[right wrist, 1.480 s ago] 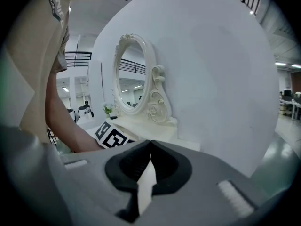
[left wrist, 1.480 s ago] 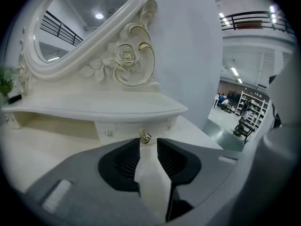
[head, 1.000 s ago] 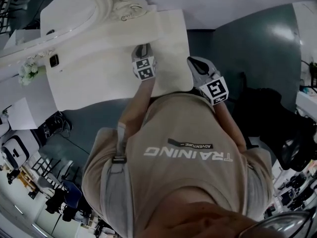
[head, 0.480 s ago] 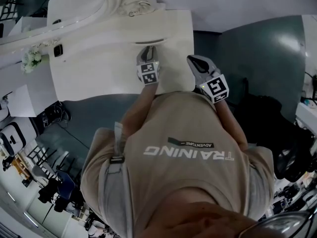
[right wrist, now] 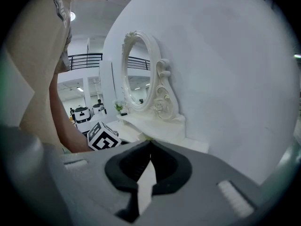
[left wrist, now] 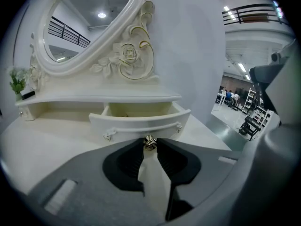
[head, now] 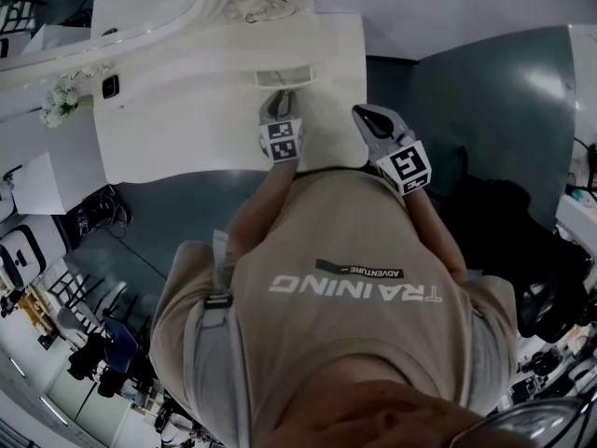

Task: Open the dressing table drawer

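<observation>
My left gripper (head: 278, 99) has its jaws nearly shut on the small gold knob (left wrist: 149, 143) at the middle of the drawer (left wrist: 141, 122). Only the very tips pinch it, and the wider hollow behind them is empty. The drawer sits in the low shelf unit at the far side of the dressing table (head: 177, 133), directly under the oval mirror (left wrist: 80, 27). It is already partly out: its curved front stands proud of the shelf and I can see the pale inside walls behind it.

My right gripper (right wrist: 150, 144) has its jaws closed tip to tip on nothing. It hangs by the table's near right corner, apart from the drawer, and braces nothing.

The grip worries me most. The knob is tiny and rounded and only the jaw tips hold it, so if I pull upward or sideways instead of straight toward me, I expect it to pop free.

A skewed pull could also cock the drawer in its slot and jam it. I cannot see any stop, so a long or hasty pull might bring the drawer right out and drop it on the table. With nothing steadying the shelf unit, a sticking drawer could drag the whole piece nearer.
</observation>
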